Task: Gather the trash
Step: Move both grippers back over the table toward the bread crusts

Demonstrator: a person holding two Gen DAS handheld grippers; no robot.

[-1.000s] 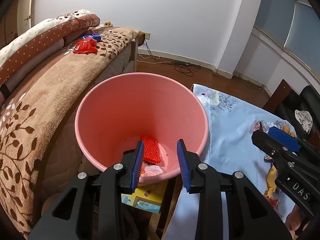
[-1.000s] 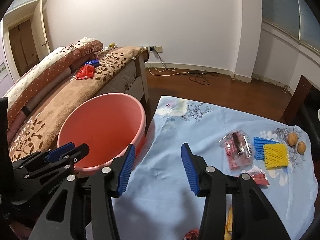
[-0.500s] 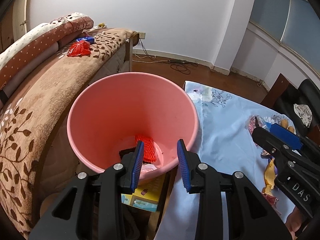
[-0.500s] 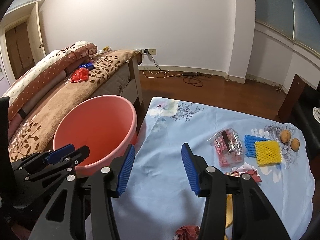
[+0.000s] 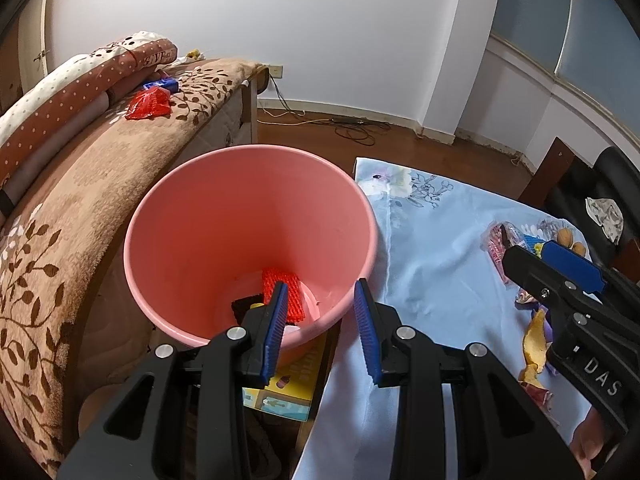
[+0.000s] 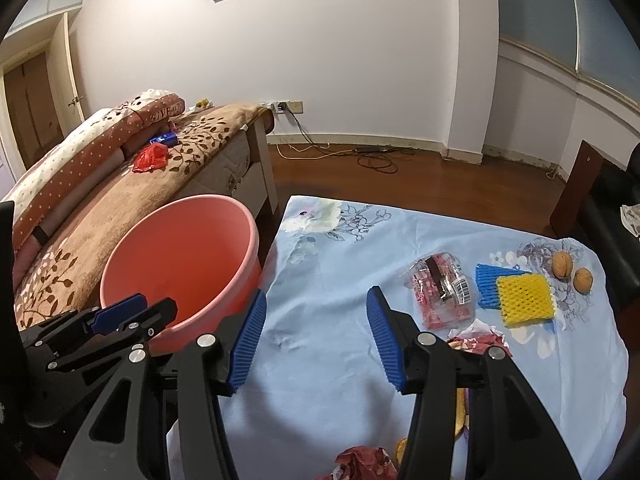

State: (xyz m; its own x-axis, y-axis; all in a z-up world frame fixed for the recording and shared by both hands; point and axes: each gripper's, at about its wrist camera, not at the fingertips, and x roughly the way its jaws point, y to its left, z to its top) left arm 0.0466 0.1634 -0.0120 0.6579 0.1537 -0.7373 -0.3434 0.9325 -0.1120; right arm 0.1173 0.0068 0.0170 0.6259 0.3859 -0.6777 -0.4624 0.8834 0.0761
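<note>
The left tongs (image 5: 320, 328) hang over the near rim of a pink bucket (image 5: 192, 216), blue pads apart with nothing between them. At the bottom of the bucket lies a red foam net (image 5: 280, 280) beside a dark scrap. The bucket stands between a bed with a brown leaf-patterned blanket (image 5: 72, 216) on the left and the surface under a pale blue floral cloth (image 6: 340, 280) on the right.

The right tongs (image 6: 316, 338) hover above the near middle of the cloth; their jaws have just been opening wider and are empty. The remaining trash lies on the right part of the cloth: a clear wrapper with red print (image 6: 442, 290), a yellow foam net (image 6: 525, 294) overlapping a blue foam net (image 6: 486, 286), and two walnuts (image 6: 562, 265) further right. A crumpled red wrapper (image 6: 478, 338) sits just beside the right tongs' right finger, and another crumpled piece (image 6: 360, 462) is at the near edge. A red bag (image 6: 151, 159) rests far off on the bed.
</note>
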